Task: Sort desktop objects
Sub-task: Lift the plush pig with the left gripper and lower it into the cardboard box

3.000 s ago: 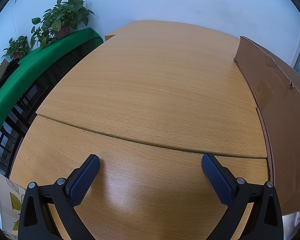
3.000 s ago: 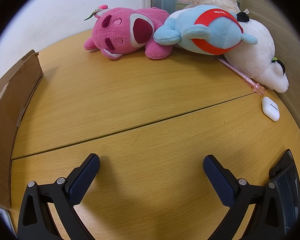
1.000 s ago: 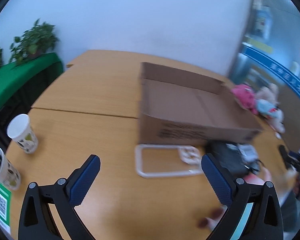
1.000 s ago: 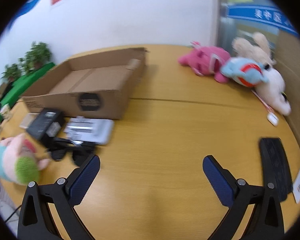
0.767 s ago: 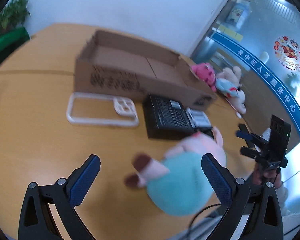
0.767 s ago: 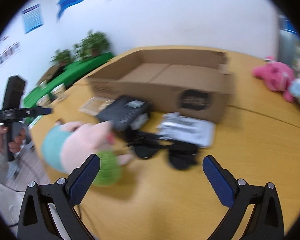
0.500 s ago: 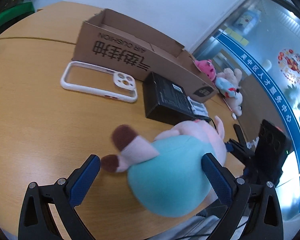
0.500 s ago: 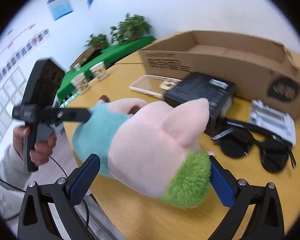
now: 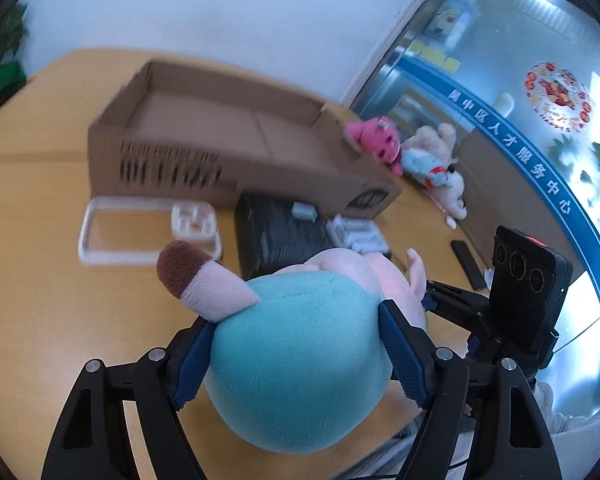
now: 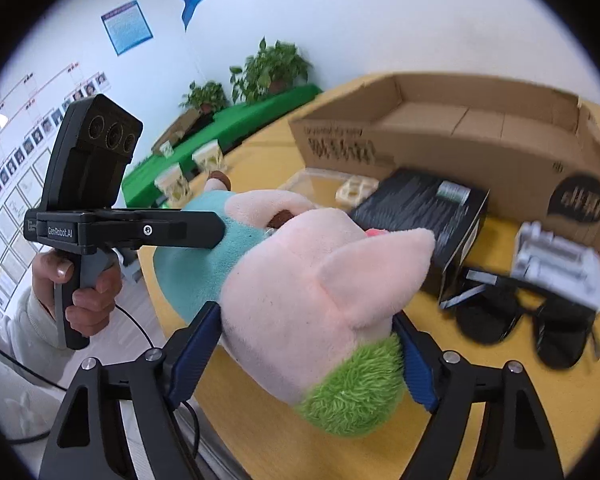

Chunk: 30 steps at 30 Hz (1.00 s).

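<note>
A plush pig with a teal body (image 9: 300,364) and pink head (image 10: 312,296) lies at the near table edge. My left gripper (image 9: 298,360) is shut on its teal body. My right gripper (image 10: 306,356) is shut on its pink head above the green tuft. Behind it lie a black box (image 9: 276,236), a clear phone case (image 9: 140,226), black sunglasses (image 10: 520,320) and a grey packet (image 10: 556,264). An open cardboard box (image 9: 220,140) stands further back; it also shows in the right wrist view (image 10: 480,128).
Pink, blue and white plush toys (image 9: 416,156) lie at the far right of the table. A black flat device (image 9: 466,264) lies on the right. Paper cups (image 10: 176,180) stand at the left edge. Potted plants (image 10: 272,68) sit on a green shelf beyond.
Both grippers swung in from bare table toward the clutter, closed in on the plush pig from opposite ends, and their jaws have narrowed onto it.
</note>
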Each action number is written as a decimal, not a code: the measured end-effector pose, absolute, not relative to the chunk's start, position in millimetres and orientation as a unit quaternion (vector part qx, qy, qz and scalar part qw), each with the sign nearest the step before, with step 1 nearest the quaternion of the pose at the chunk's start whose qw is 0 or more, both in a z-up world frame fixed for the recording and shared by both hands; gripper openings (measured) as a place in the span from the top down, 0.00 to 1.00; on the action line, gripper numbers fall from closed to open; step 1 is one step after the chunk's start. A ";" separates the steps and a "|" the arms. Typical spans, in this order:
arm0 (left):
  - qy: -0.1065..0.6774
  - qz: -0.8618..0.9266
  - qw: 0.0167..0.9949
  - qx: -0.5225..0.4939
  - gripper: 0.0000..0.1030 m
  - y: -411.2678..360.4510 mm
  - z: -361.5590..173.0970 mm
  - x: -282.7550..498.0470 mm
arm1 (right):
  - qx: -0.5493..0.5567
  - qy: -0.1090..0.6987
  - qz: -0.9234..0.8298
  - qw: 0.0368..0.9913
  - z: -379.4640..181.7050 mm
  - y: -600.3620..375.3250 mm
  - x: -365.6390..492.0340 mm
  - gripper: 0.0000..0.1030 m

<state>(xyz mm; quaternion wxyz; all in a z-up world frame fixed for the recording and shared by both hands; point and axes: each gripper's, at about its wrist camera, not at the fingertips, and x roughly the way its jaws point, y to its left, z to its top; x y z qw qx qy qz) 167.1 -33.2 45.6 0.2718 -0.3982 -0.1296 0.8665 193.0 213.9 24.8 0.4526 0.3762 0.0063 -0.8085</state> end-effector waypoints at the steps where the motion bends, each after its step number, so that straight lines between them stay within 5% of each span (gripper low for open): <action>1: -0.124 0.872 0.276 -0.385 0.27 -30.8 56.6 162.1 | 0.360 0.009 -0.817 0.449 38.3 216.6 192.3 0.20; 12: -0.028 0.934 0.297 -0.194 0.27 -20.1 232.2 47.3 | 0.190 0.058 -0.884 0.422 198.2 214.6 91.4 0.20; 17: -0.024 0.941 0.286 -0.181 0.27 -24.1 265.8 -34.6 | 0.160 0.055 -0.891 0.421 242.4 196.6 19.3 0.20; 23: -0.054 0.930 0.266 -0.246 0.27 -44.2 225.8 -159.1 | 0.203 0.036 -0.881 0.427 215.3 149.5 -88.2 0.21; 30: -0.110 0.893 0.227 -0.373 0.28 -80.0 105.7 -262.5 | 0.319 -0.006 -0.850 0.419 97.3 100.2 -191.2 0.22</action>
